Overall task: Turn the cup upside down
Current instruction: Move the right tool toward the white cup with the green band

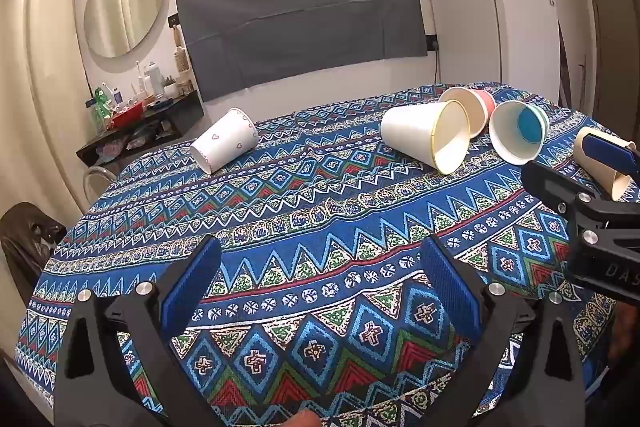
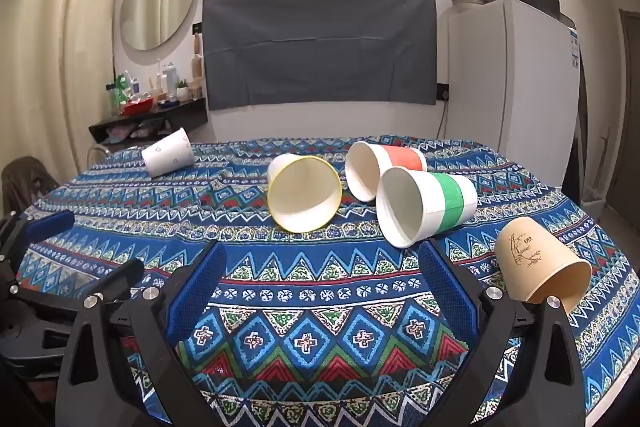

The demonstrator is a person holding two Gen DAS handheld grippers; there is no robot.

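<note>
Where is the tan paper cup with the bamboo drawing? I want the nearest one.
In the right wrist view the tan bamboo-print paper cup lies on its side at the right, just beyond the open right gripper, near the green-banded cup.

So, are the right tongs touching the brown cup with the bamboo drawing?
Apart. The right wrist view shows the right tongs open over bare cloth, with the brown cup lying outside them, beside the right finger.

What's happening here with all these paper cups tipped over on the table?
A person holds a two-finger gripper in each hand above a patterned tablecloth. Five paper cups lie on their sides: a hearts cup, a yellow-rimmed cup, a red-banded cup, a green-banded cup and a tan cup. The left gripper and right gripper are both open, holding nothing. No cup is flipped yet.
</note>
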